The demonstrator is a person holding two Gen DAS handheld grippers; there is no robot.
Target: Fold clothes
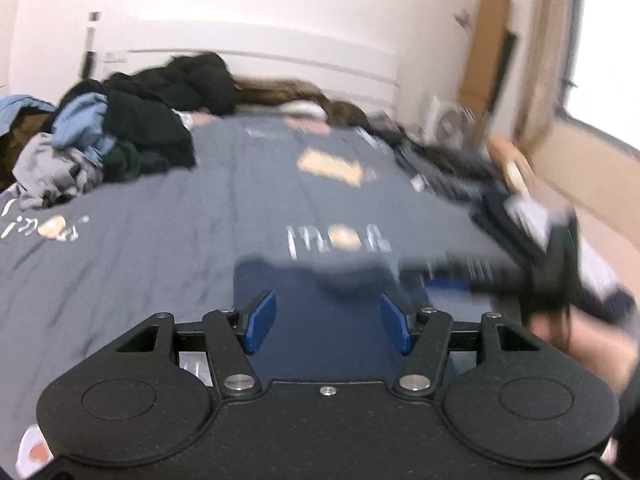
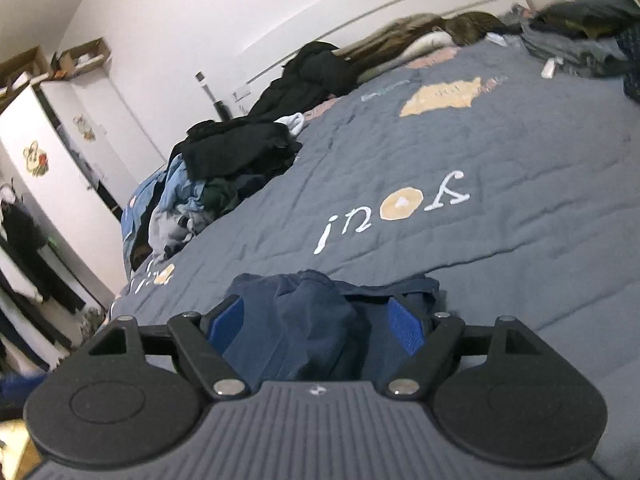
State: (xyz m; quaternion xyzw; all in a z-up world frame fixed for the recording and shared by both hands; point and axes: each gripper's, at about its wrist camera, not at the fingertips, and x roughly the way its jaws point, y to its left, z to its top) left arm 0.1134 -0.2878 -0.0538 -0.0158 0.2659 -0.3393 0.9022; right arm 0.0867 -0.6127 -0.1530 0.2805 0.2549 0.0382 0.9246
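Both my grippers, left (image 1: 328,322) and right (image 2: 318,322), spread wide over navy garment (image 2: 304,312) at bed's (image 2: 500,152) near edge; neither pinching cloth.

upside-down "you!" on grey bedspread (image 2: 500,128)

left wrist view smeared: right gripper (image 1: 560,264) and far clothes pile (image 1: 448,160) unreadable.

Place: home bedroom
Signs: bed with grey quilt (image 2: 500,152), heaped clothes (image 2: 224,176), white wardrobe (image 2: 48,184), hanging garments (image 2: 24,248), window (image 1: 608,52)
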